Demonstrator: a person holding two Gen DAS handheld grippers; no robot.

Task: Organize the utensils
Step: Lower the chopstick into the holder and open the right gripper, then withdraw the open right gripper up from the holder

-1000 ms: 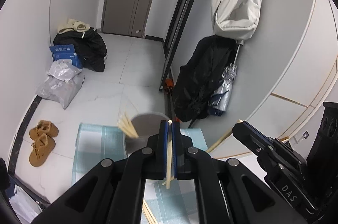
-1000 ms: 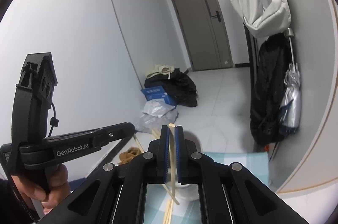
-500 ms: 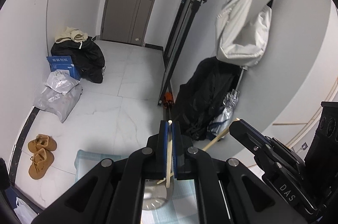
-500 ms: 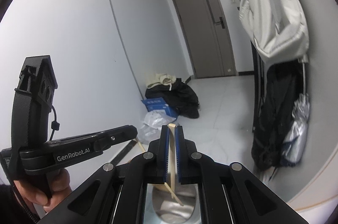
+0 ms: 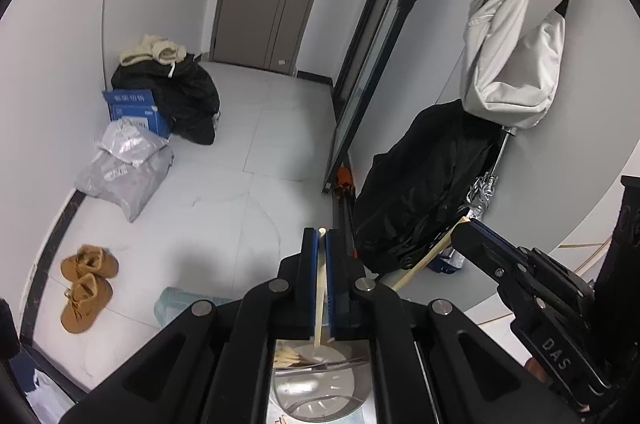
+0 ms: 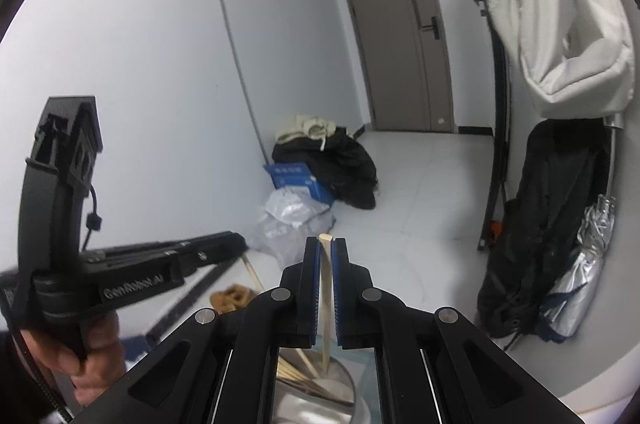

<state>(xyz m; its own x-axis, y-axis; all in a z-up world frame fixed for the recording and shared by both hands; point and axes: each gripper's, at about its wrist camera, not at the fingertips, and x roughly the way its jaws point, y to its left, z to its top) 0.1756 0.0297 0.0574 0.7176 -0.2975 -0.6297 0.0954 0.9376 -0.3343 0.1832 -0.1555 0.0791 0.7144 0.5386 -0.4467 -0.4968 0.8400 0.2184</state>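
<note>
Both grippers raised over the metal holder, one chopstick clamped in each.

Left gripper point(image 5: 321, 236): jaws clenched on a pale wooden chopstick point(image 5: 319, 298), which runs down the centre of the frame, lower end over the steel utensil holder point(image 5: 316, 390) at bottom centre. Right gripper point(image 6: 327, 244): jaws clenched likewise on a second chopstick point(image 6: 327, 300), tip reaching toward the holder point(image 6: 316, 398), where several more sticks point(image 6: 296, 372) already lean. In the left view the right gripper point(image 5: 460, 224) shows at mid right, its stick slanting down-left. Judgement: sticks are light, stiff, thin and smooth, so likely to pivot or slide between flat pads. Both are held near the upper end; a hold nearer mid-length would probably swing less. Holder looks light and might tip if knocked at the rim. Patterned cloth point(image 5: 176, 302) shows beneath it; the surface itself is hidden.
</note>
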